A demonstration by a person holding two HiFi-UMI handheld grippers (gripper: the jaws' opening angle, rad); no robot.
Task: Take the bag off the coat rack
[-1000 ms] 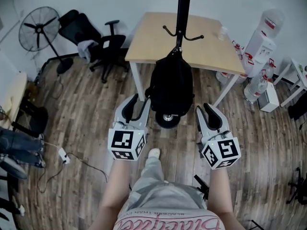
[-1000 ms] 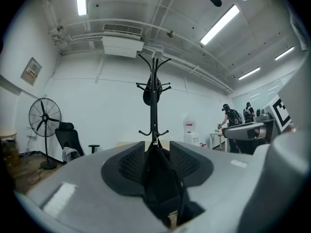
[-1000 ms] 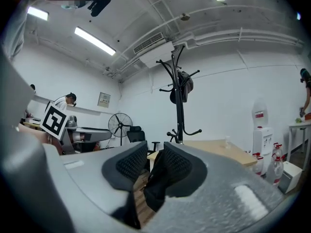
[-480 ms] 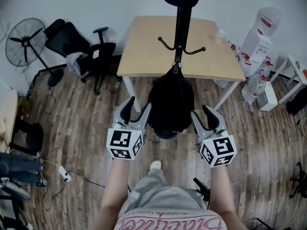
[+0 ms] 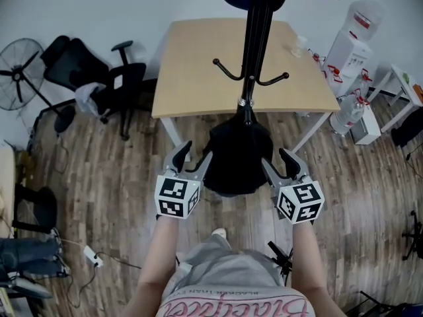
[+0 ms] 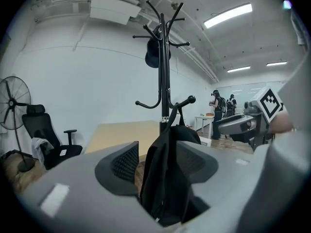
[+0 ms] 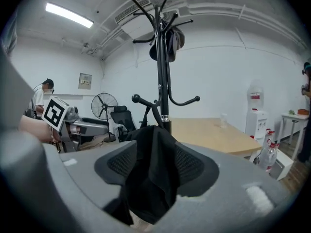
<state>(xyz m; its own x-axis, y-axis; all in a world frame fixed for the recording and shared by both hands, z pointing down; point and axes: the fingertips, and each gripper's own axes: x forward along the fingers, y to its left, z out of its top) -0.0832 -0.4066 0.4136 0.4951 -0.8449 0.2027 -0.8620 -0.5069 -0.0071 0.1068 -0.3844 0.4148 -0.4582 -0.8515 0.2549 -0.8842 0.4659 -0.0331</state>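
Head view shows the bag hanging between released jaws of the left gripper, just narrowing, and right gripper, just widening.

Wooden table, black office chair, floor fan, water dispenser.

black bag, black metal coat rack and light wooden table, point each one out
black fabric bag [image 5: 238, 158], head view, middle of its body
black metal coat rack [image 5: 255, 48], head view, on the upright pole
light wooden table [image 5: 192, 68], head view, bare left part of the top
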